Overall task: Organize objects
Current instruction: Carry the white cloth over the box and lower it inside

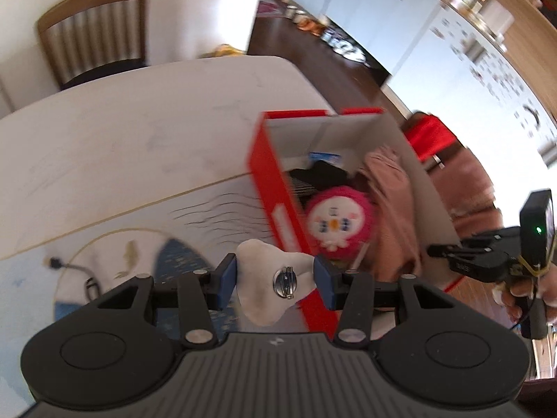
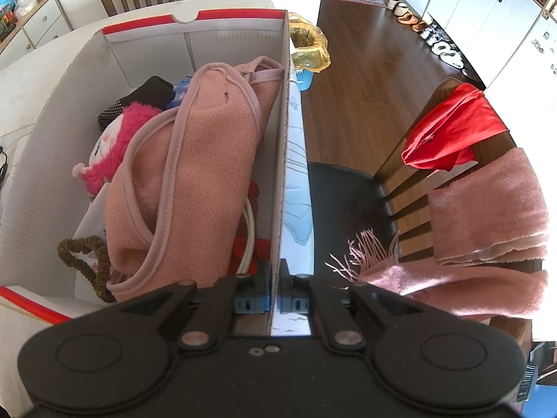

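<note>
My left gripper [image 1: 275,278] is shut on a small white soft pouch [image 1: 257,303] with a round metal clasp [image 1: 285,280], held above the table just left of the box. The red box [image 1: 275,188] has a white inside and holds a pink plush toy [image 1: 336,223], a pink fleece bag [image 2: 195,174], a black item [image 2: 153,92] and a brown braided loop [image 2: 94,261]. My right gripper [image 2: 275,301] is shut on the box's right cardboard wall [image 2: 283,139]. In the left wrist view the right gripper [image 1: 437,251] shows at the box's right side, held by a hand.
The white table [image 1: 122,132] carries a blue-patterned cloth and a black cable [image 1: 69,268]. A wooden chair [image 1: 94,35] stands behind it. Right of the box, another chair [image 2: 348,195] bears a red cloth [image 2: 449,129] and a pink scarf [image 2: 487,209]. A yellow-lined bin [image 2: 310,45] sits on the wooden floor.
</note>
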The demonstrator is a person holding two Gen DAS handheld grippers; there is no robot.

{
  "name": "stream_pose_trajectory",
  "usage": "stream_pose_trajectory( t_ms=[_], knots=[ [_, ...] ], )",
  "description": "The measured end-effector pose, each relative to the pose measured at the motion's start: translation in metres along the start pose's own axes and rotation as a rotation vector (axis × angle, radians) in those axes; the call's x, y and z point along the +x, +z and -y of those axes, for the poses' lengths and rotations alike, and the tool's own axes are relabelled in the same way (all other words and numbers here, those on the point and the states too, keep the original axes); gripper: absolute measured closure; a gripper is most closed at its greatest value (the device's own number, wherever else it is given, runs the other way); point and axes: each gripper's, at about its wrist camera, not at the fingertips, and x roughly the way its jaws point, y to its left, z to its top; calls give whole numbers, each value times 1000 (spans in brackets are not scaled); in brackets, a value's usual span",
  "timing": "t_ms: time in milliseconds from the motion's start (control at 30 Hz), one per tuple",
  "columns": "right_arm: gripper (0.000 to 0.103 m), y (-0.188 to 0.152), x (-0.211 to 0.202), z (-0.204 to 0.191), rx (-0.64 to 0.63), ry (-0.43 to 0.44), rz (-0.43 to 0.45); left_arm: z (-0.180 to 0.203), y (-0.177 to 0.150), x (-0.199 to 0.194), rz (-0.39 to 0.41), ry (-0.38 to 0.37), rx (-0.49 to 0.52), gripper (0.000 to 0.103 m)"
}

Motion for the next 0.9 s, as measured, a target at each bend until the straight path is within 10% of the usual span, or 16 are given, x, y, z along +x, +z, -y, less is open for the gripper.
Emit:
stream_pose_trajectory(
  t_ms=[900],
  knots=[
    [99, -6, -12, 3, -25, 61, 21, 107, 90, 117, -7, 42, 178, 57]
  ],
)
